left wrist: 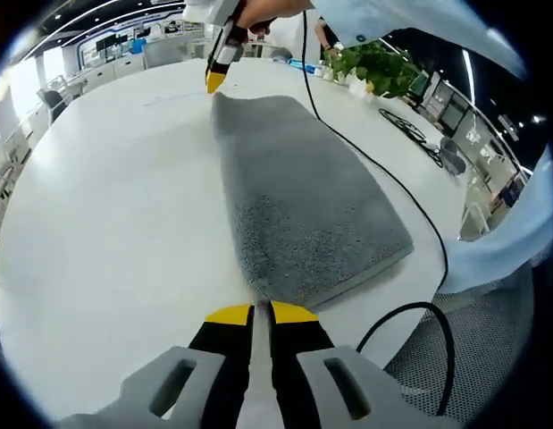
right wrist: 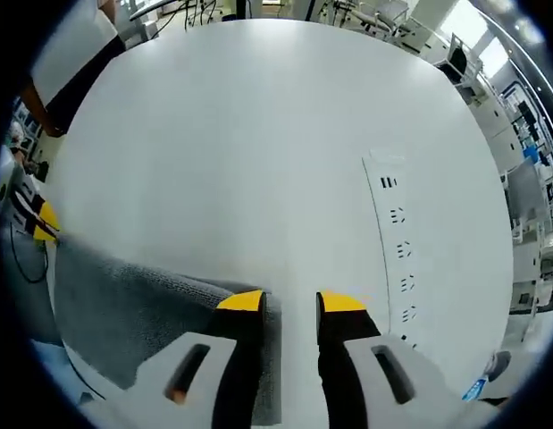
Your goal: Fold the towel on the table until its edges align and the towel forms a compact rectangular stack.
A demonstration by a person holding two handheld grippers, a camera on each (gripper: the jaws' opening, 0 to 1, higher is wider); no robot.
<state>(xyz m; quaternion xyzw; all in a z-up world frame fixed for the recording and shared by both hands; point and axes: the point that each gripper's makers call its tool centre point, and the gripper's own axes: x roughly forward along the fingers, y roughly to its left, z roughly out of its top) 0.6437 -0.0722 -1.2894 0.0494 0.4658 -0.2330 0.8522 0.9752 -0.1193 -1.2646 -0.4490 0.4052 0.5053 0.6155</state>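
A grey towel [left wrist: 298, 197] lies flat on the white round table [left wrist: 115, 214], folded into a long strip that runs away from me. My left gripper [left wrist: 262, 313] sits at the strip's near corner, its yellow-tipped jaws almost touching; no cloth is visible between them. At the strip's far end is my right gripper [left wrist: 216, 79], held by a hand. In the right gripper view, the right gripper [right wrist: 292, 304] stands open, its left jaw over the towel [right wrist: 133, 304], whose edge reaches into the gap. The left gripper [right wrist: 42, 223] shows at the towel's other end.
A black cable [left wrist: 374, 165] runs along the table beside the towel and loops off the near edge. Potted plants [left wrist: 383, 67] stand at the back. A row of sockets [right wrist: 399, 241] is set in the tabletop. A light-blue sleeve [left wrist: 517, 241] hangs at the right.
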